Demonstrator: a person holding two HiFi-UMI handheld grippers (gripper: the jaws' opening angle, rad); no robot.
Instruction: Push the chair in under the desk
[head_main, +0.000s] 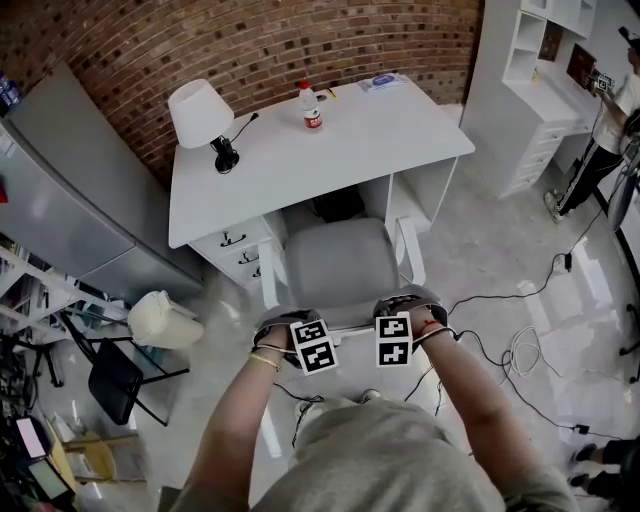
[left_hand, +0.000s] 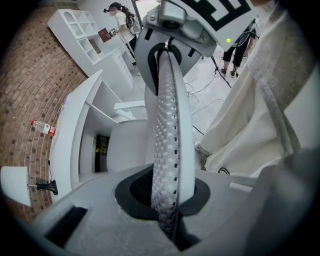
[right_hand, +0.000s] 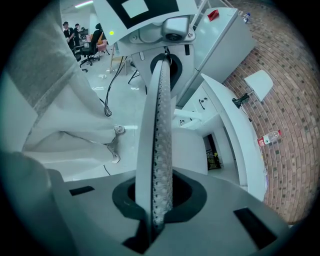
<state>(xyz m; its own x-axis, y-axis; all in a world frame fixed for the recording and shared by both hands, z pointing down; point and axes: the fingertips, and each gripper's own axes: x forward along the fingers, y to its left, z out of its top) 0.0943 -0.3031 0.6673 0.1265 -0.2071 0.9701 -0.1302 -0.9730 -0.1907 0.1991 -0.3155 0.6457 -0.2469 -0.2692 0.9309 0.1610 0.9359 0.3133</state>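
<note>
A grey chair (head_main: 340, 265) with white armrests stands partly in the knee space of the white desk (head_main: 400, 130), its seat facing the desk. My left gripper (head_main: 288, 328) is shut on the left of the chair's backrest top edge. My right gripper (head_main: 405, 308) is shut on the right of that edge. In the left gripper view the backrest's mesh edge (left_hand: 167, 125) runs up from between the jaws of the left gripper (left_hand: 167, 202). The right gripper view shows the same edge (right_hand: 159, 125) clamped in the right gripper (right_hand: 156, 202). The fingertips are hidden in the head view.
On the desk stand a white lamp (head_main: 200, 112) and a bottle (head_main: 311, 105). Desk drawers (head_main: 235, 245) flank the chair's left. A white shelf unit (head_main: 530, 90) and a person (head_main: 610, 130) are at the right. Cables (head_main: 520, 350) lie on the floor; a black chair (head_main: 115, 380) stands at the left.
</note>
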